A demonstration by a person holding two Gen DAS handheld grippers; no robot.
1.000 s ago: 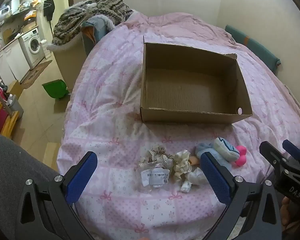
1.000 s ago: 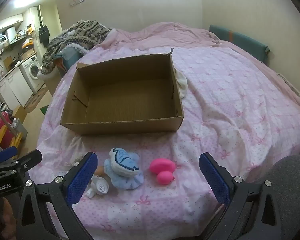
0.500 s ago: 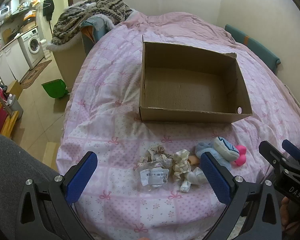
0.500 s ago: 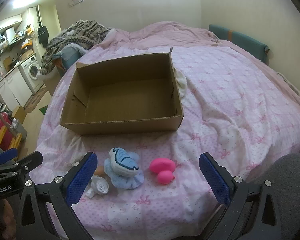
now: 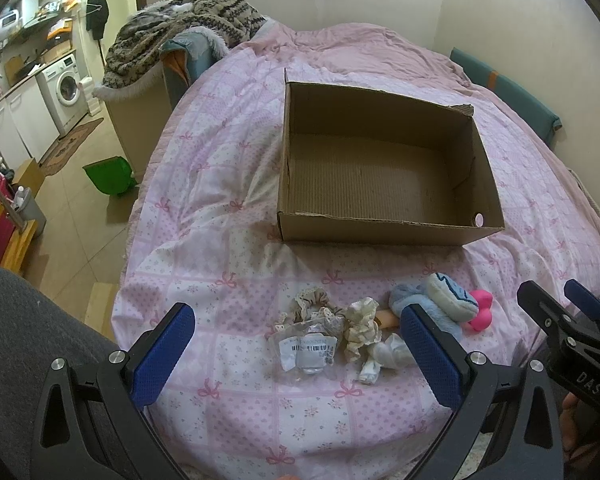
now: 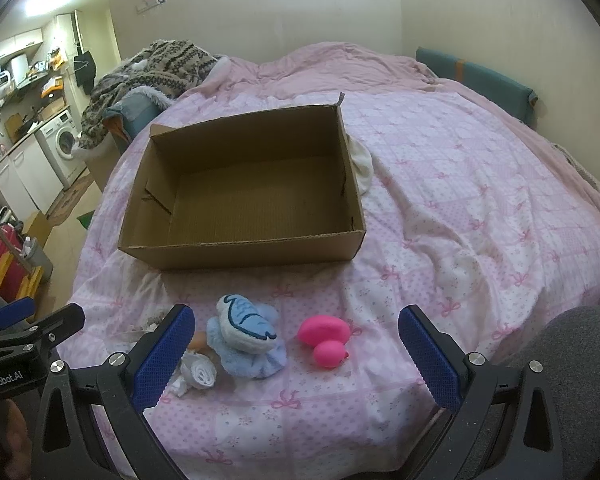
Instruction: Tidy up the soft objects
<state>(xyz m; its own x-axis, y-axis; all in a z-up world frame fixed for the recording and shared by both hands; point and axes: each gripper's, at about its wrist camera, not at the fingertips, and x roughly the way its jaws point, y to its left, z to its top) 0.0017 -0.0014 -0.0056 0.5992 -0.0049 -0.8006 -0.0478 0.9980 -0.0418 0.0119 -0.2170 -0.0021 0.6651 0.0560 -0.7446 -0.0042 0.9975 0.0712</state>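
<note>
Left wrist view shows a row of soft things on the pink bedspread (image 5: pixel 228 168) just in front of an open cardboard box (image 5: pixel 384 236): scrunchies (image 5: pixel 320 312), a blue plush toy (image 5: pixel 440 304) and a pink toy (image 5: pixel 480 314). Both the left gripper (image 5: pixel 296 356) and the right gripper (image 6: pixel 296 356) hover above them with jaws spread wide, holding nothing.
</note>
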